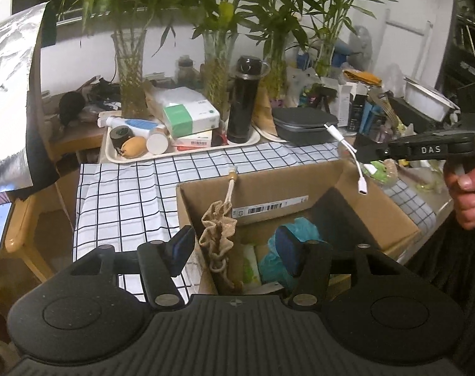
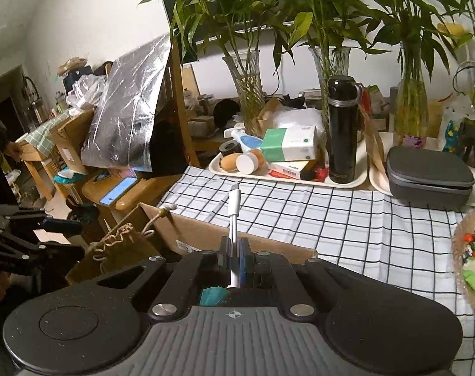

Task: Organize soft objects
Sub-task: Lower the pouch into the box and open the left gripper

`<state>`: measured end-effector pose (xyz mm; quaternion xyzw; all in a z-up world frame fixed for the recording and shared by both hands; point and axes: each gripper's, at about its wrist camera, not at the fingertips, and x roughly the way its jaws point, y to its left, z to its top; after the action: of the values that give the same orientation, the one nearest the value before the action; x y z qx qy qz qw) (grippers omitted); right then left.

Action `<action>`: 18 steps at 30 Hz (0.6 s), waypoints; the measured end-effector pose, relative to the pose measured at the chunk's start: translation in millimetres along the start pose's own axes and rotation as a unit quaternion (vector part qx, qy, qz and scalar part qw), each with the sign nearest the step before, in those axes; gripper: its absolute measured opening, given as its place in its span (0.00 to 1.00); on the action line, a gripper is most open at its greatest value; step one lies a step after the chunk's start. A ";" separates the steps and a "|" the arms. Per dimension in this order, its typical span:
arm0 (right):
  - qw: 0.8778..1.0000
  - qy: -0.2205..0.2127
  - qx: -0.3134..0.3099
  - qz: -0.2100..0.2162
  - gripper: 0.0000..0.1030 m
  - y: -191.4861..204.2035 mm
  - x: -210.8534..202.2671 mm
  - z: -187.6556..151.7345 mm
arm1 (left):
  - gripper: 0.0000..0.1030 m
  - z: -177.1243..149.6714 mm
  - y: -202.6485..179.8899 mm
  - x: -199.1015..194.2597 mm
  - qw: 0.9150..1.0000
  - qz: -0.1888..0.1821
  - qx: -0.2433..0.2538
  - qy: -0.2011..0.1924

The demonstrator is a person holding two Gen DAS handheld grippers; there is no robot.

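Over the cardboard box (image 1: pixel 268 194) on the checked tabletop (image 1: pixel 127 188), both grippers are at work. The left gripper (image 1: pixel 234 250) hangs with its fingers (image 1: pixel 181 247) parted, and between them a small burlap drawstring pouch (image 1: pixel 217 228) droops over the box's near-left wall, its cord (image 1: pixel 229 188) and wooden bead lying across the rim. The pads do not seem to press on the pouch, so I take it as let go rather than held.

The right gripper (image 2: pixel 234 260) is clamped shut on a short white adapter cable (image 2: pixel 234 219); seen from the left wrist, the cable (image 1: pixel 350 153) dangles from the fingers above the box's far-right corner, its lower plug hanging free.

Inside the box I can make out a crumpled teal bag (image 1: pixel 281 250) and something pale green beside it.

What worries me most is the pouch. It is draped half over the wall, not resting on the bottom, and it could slide outside onto the tabletop if the left fingers brush it while pulling away. The cord could also snag on a finger and drag the pouch back out.

The cable is gripped thinly along its length, so it may slip or swing. If it is released too near the edge, the loose plug could catch the rim and tip the cable outside.
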<state>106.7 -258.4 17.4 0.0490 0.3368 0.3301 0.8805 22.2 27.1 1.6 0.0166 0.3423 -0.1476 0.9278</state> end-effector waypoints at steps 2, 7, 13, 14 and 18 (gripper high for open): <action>1.000 -0.001 0.003 0.001 0.07 0.3 -0.9 -0.1 | 0.54 -0.1 -0.1 0.5 1.000 0.001 -0.003 -0.002; 1.000 -0.002 0.008 0.005 0.07 1.2 -2.5 -1.4 | 0.54 -1.2 -1.5 -0.5 1.000 -0.004 -0.009 -0.007; 1.000 -0.004 0.013 0.006 0.07 1.8 -3.9 -2.6 | 0.54 -1.4 -4.0 1.3 1.000 -0.007 -0.005 -0.007; 1.000 -0.003 0.015 0.008 0.07 1.4 -3.8 -2.8 | 0.54 -1.6 -3.9 1.5 1.000 -0.007 -0.005 -0.008; 1.000 -0.003 0.016 0.007 0.07 2.4 -5.0 -3.3 | 0.54 -1.2 -3.1 1.5 1.000 -0.001 -0.009 -0.008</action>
<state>100.6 -260.1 18.4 0.0659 0.3390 0.3308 0.8782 21.6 23.9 -0.1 0.0069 0.3361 -0.1461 0.9304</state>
